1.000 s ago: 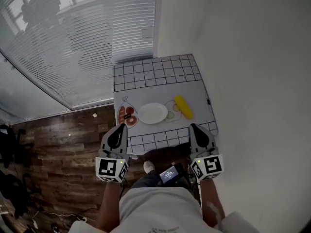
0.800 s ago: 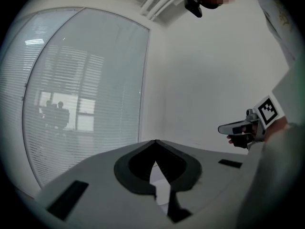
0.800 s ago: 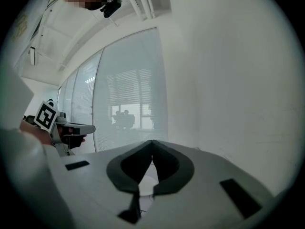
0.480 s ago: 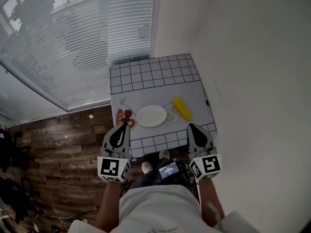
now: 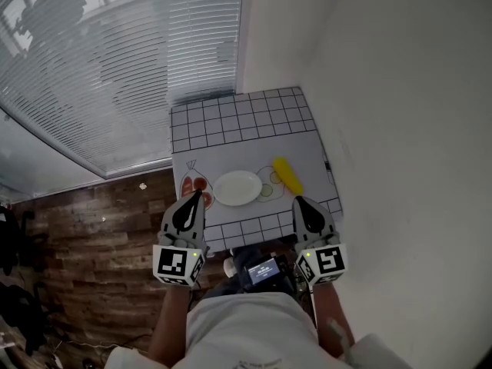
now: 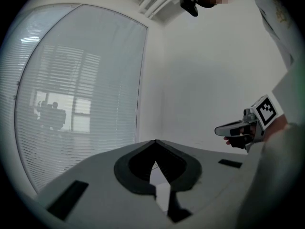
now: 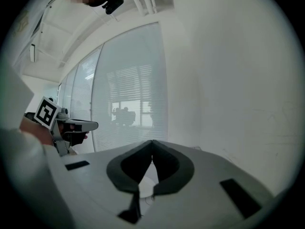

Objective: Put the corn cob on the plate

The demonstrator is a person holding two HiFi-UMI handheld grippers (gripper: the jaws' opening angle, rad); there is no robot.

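The job is only at its start, because the yellow corn cob point(image 5: 287, 175) is not on the plate point(image 5: 237, 187) yet. The cob lies flat on a white mat point(image 5: 307, 148) on the little table point(image 5: 231, 118) with the square pattern. It lies to the right of the plate, near it but not touching, and some round green shapes point(image 5: 269, 187) sit between them. The plate is white and has nothing on it. On the left of the plate there are some red shapes point(image 5: 194, 184). The person holds 2 grippers over the near edge of the table. The left gripper point(image 5: 197, 194) has its fingers pressed together and holds nothing. The right gripper point(image 5: 294, 200) also has its fingers pressed together and holds nothing. Both point almost flat, out over the table and not down at it. I think the right gripper is the best one to use, since it is closer to the cob. It needs to open its fingers wide, tip down, and reach forward to the cob. Then it should close across the thin way of the cob, lift it, and carry it left to the plate.
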